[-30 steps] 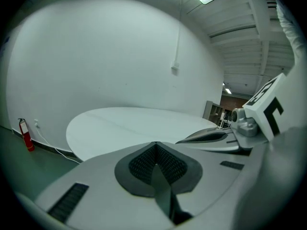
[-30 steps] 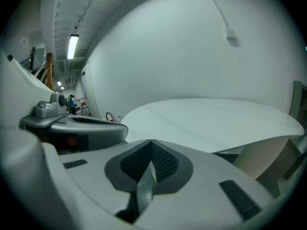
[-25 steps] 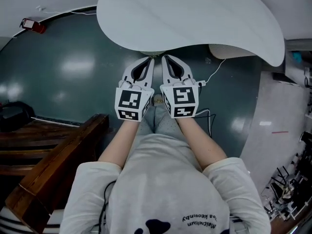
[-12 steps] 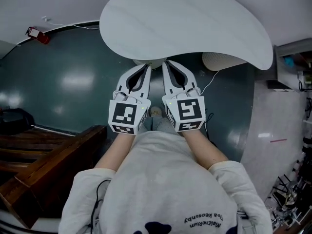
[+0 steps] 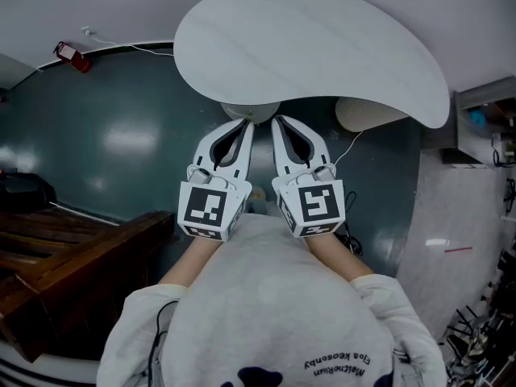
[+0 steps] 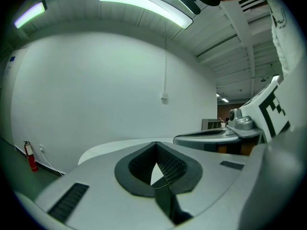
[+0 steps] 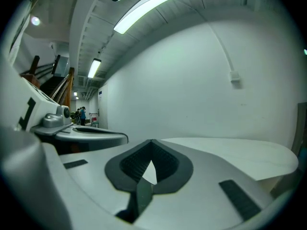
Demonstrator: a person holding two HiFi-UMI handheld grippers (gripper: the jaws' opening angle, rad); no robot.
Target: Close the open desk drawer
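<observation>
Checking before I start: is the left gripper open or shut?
Shut. The left gripper shows its tips touching, nothing held between.

Cool, even light fell from ceiling strip lights (image 6: 144, 5) above the white table (image 5: 314, 47), the brightest surface. Left of the table, the dark floor (image 5: 72, 95) carried soft, pale glare patches. Both gripper views bowed strongly, with black corners. Below the table's edge, the left gripper (image 6: 156, 143) looked soft.

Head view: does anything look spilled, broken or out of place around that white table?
Nothing stands out: the white table looks intact, the fire extinguisher stands upright by the wall, and no spill shows on the floor.
</observation>
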